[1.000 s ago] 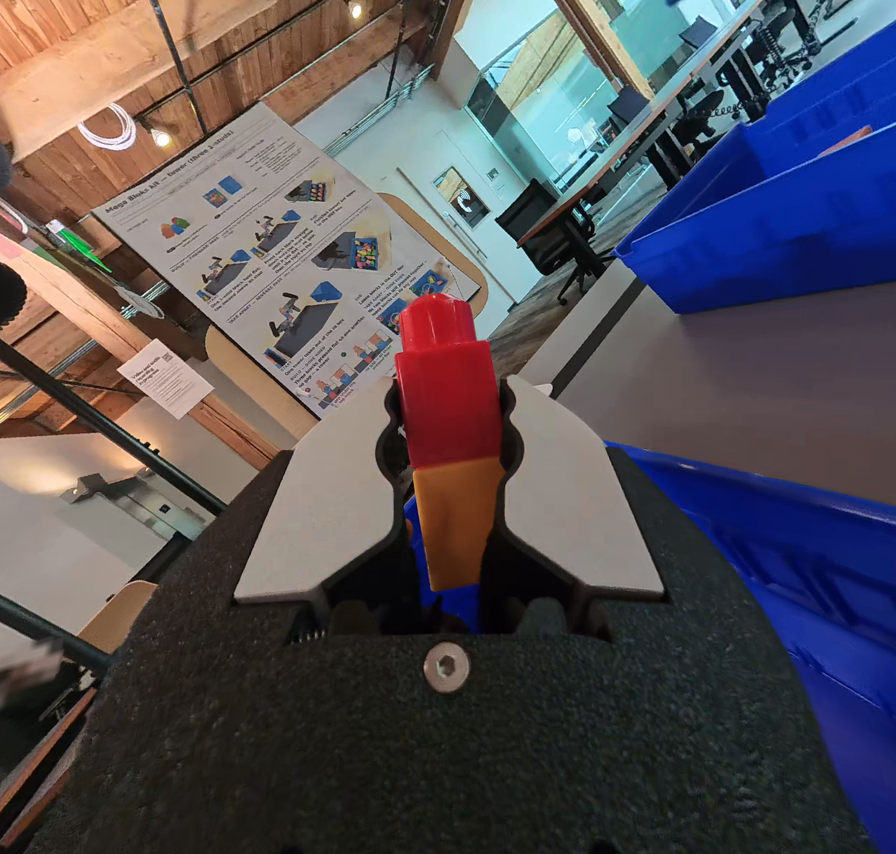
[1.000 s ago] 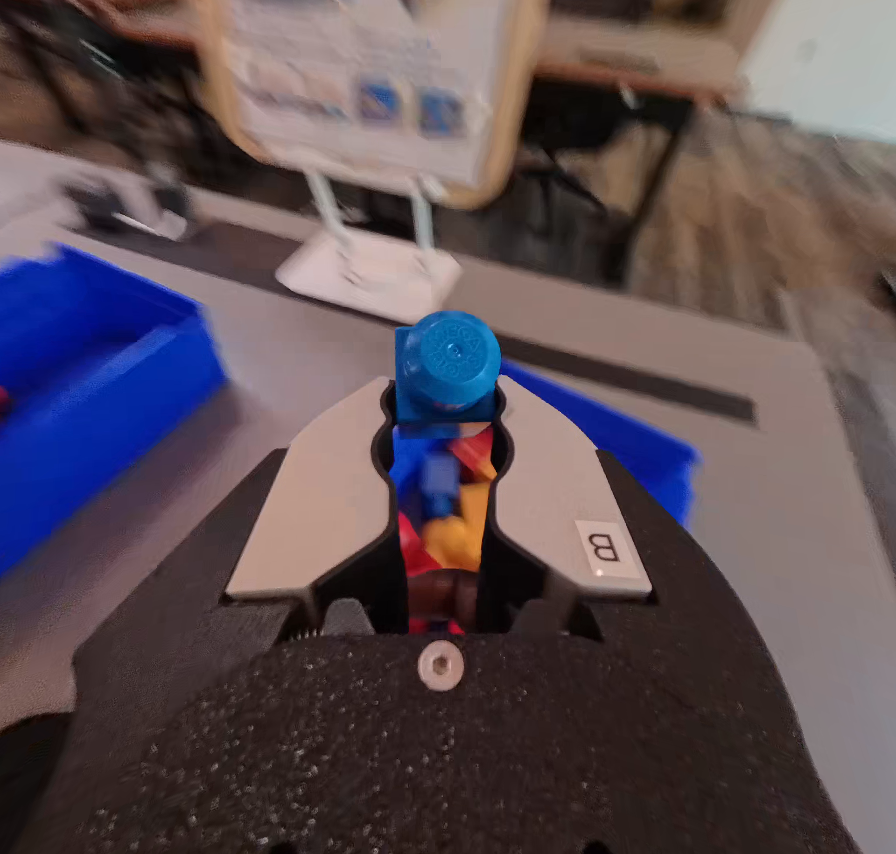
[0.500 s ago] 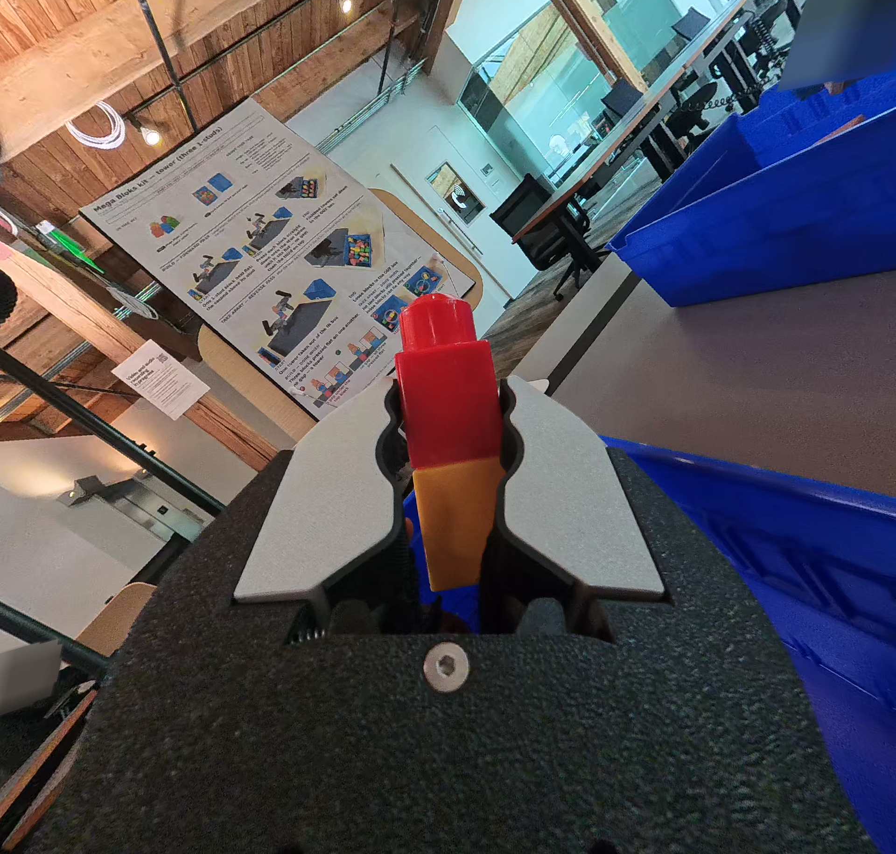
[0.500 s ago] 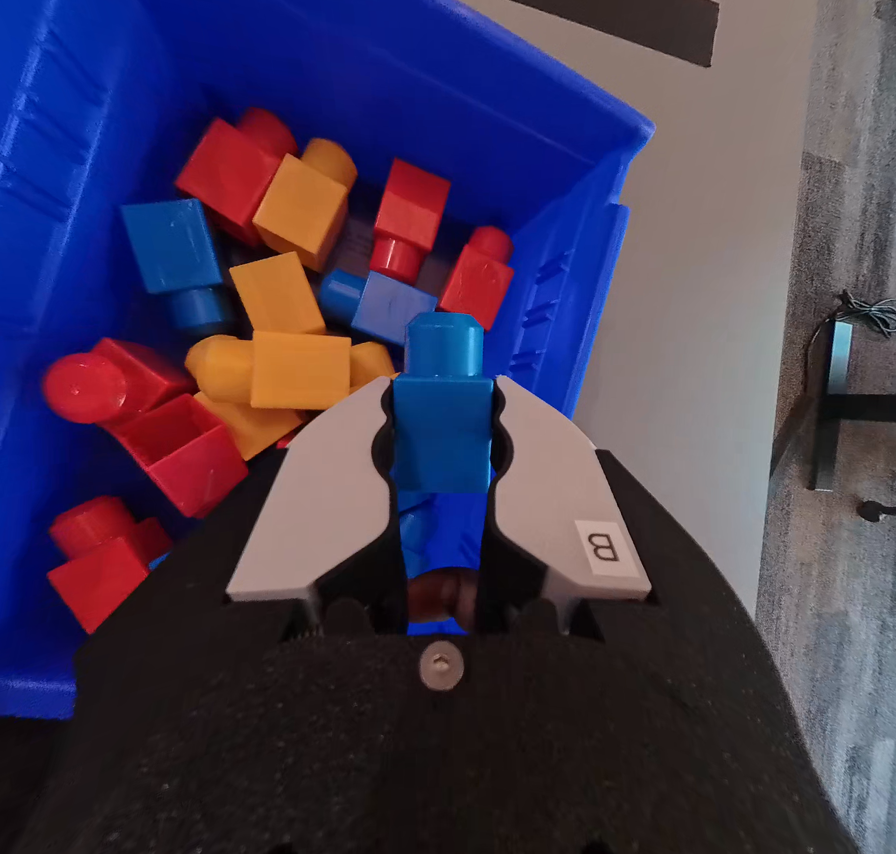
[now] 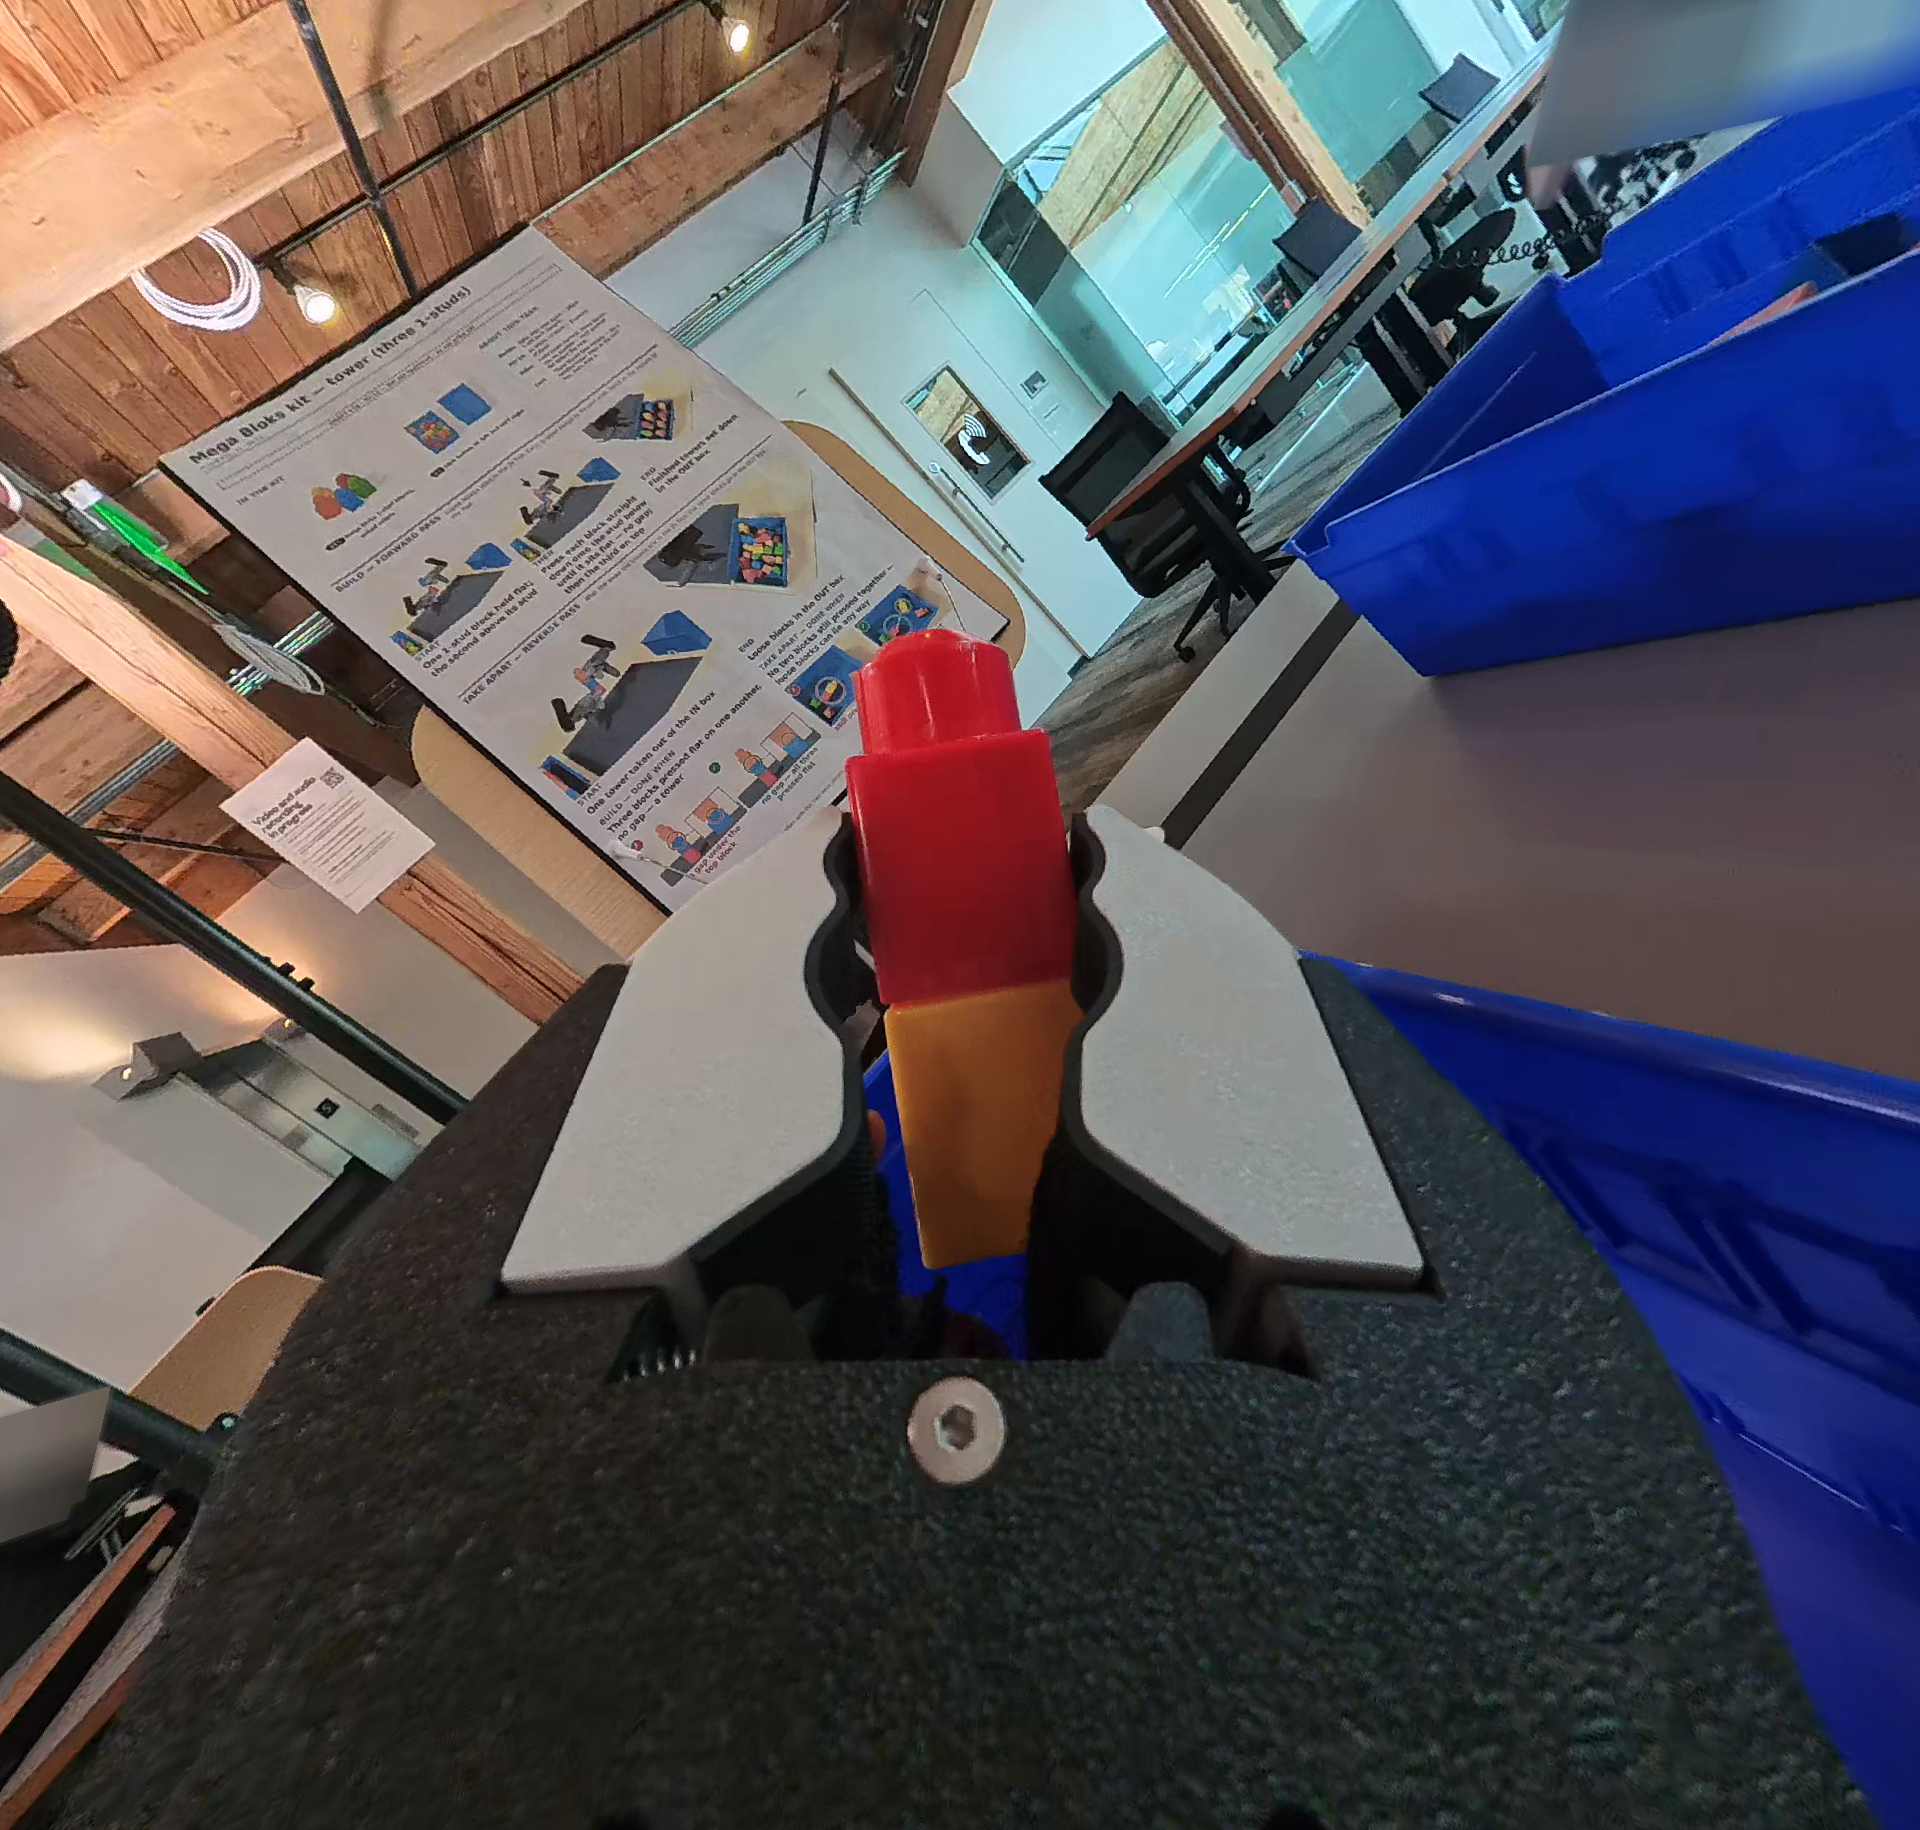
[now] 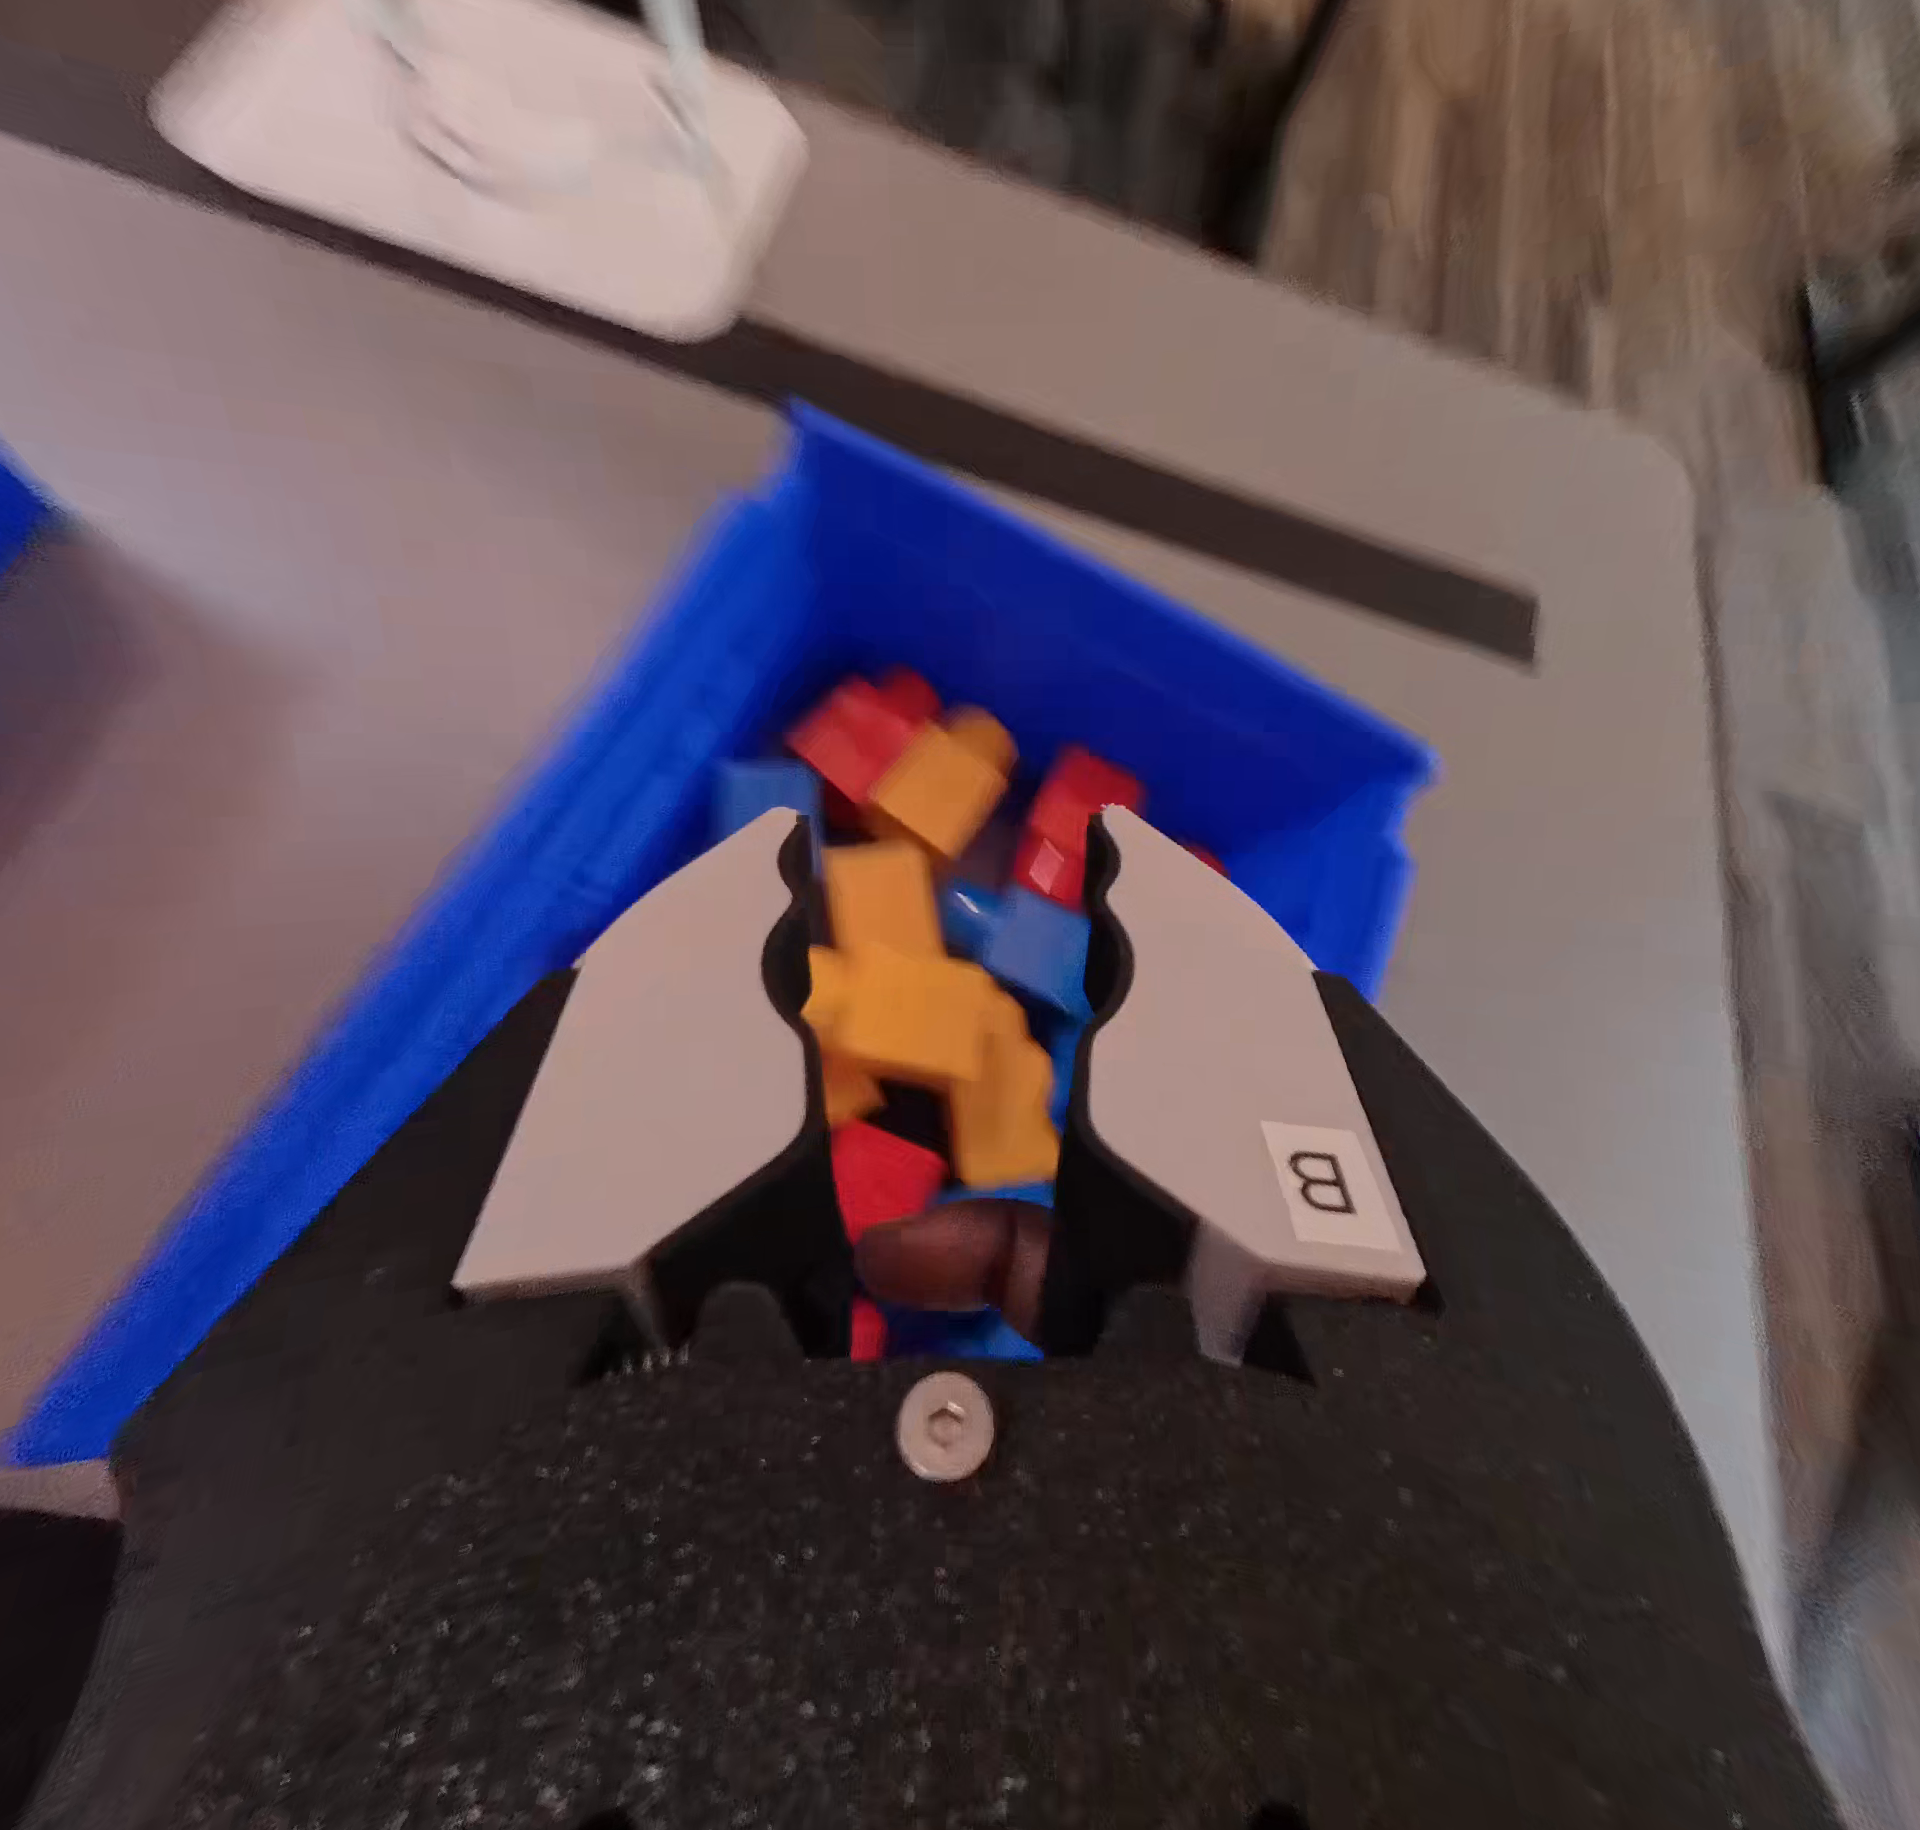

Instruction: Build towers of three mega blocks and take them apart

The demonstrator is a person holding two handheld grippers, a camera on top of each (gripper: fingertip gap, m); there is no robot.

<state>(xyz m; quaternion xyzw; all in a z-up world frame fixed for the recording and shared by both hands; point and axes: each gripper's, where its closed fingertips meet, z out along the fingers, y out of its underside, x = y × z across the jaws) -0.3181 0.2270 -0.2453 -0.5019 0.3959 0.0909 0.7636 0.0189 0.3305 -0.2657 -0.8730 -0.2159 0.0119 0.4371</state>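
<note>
I am looking at a grey table (image 6: 1299, 409), and on it the blue bin (image 6: 644, 741) is serving as my landmark. A second blue bin (image 5: 1621, 523) is sitting well apart from it across the bare tabletop, and a large poster (image 5: 540, 533) is standing beyond the table's far edge. Inside the landmark bin a heap of loose blocks (image 6: 925, 959) in red, orange and blue is lying jumbled together, blurred in my right view. My right gripper (image 6: 940, 830) is hovering above that heap with its fingers spread apart and nothing between them. My left gripper (image 5: 961, 830) is tilting up over the bin's near rim, its fingers clamping a two-block stack: they are pressing the sides of the red block (image 5: 956, 845), whose stud is pointing away from me, while the orange block (image 5: 977, 1126) is sitting flush under it, reaching back between the fingers.
</note>
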